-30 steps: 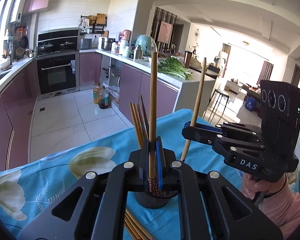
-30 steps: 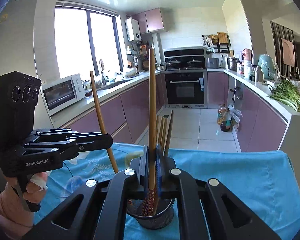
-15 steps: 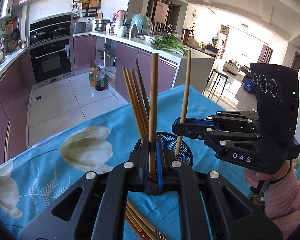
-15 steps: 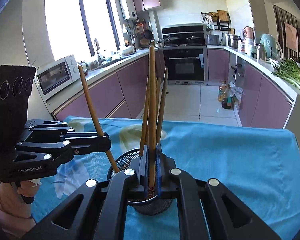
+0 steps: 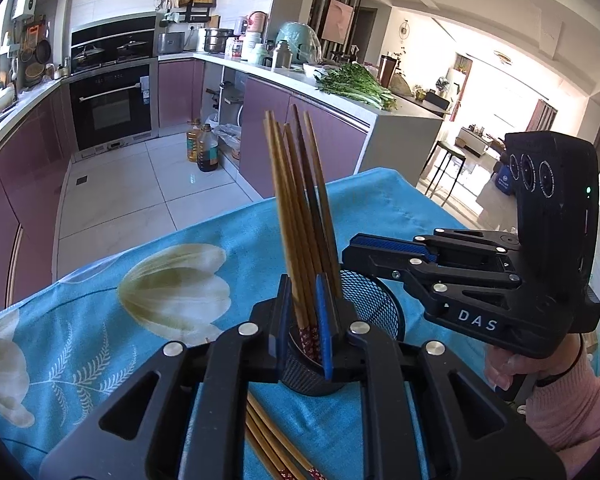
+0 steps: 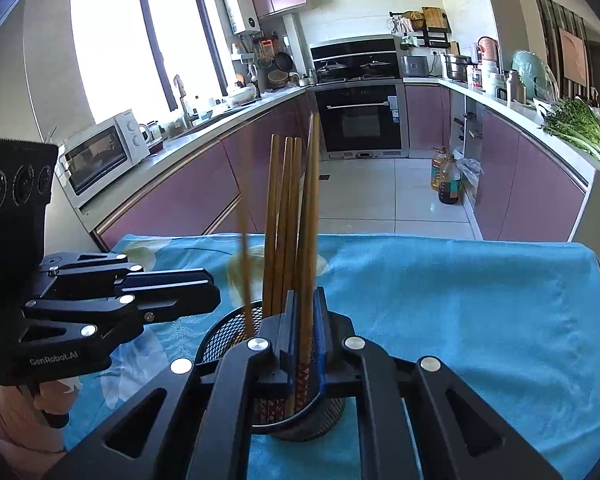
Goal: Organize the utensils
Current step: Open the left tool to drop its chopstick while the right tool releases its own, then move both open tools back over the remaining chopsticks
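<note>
Left wrist view: the left gripper (image 5: 304,320), clamped on a chopstick half a second ago, now stands with fingers apart and the stick dropped into the black mesh holder (image 5: 374,312), joining the slim wooden chopsticks (image 5: 300,208) with patterned red ends. To its right, the right gripper (image 5: 354,246) has let go too. More chopsticks (image 5: 268,440) lie on the blue flowered cloth (image 5: 100,320), so sorting seems unfinished.
</note>
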`<state>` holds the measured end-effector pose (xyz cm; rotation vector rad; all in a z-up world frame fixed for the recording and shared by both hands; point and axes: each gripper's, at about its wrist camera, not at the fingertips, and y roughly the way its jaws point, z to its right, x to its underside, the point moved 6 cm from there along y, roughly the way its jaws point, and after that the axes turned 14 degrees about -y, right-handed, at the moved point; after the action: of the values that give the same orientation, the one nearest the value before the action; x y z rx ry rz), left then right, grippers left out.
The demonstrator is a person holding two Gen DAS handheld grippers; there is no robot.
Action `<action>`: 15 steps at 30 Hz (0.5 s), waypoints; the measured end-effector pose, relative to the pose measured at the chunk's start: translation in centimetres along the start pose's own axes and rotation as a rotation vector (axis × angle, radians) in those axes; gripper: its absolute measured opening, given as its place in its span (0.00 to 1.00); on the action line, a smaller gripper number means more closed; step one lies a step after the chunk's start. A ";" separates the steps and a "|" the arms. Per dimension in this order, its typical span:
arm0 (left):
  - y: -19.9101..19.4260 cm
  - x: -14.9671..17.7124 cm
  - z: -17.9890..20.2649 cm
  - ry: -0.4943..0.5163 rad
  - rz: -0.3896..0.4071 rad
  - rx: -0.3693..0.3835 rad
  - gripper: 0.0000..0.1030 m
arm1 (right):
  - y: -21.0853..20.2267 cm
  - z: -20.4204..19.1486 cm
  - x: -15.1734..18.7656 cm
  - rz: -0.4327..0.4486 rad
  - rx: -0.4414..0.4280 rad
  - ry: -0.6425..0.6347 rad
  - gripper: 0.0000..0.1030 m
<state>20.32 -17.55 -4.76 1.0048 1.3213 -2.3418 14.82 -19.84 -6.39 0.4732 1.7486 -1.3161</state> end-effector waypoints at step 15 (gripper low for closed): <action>-6.5 2.9 -2.7 -0.022 0.163 -0.051 0.40 | -4.8 -4.7 0.1 0.130 -0.068 -0.094 0.39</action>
<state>15.93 -11.45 -3.45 1.0278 1.2354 -2.1819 9.32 -17.34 -3.45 0.4713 1.6515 -1.1654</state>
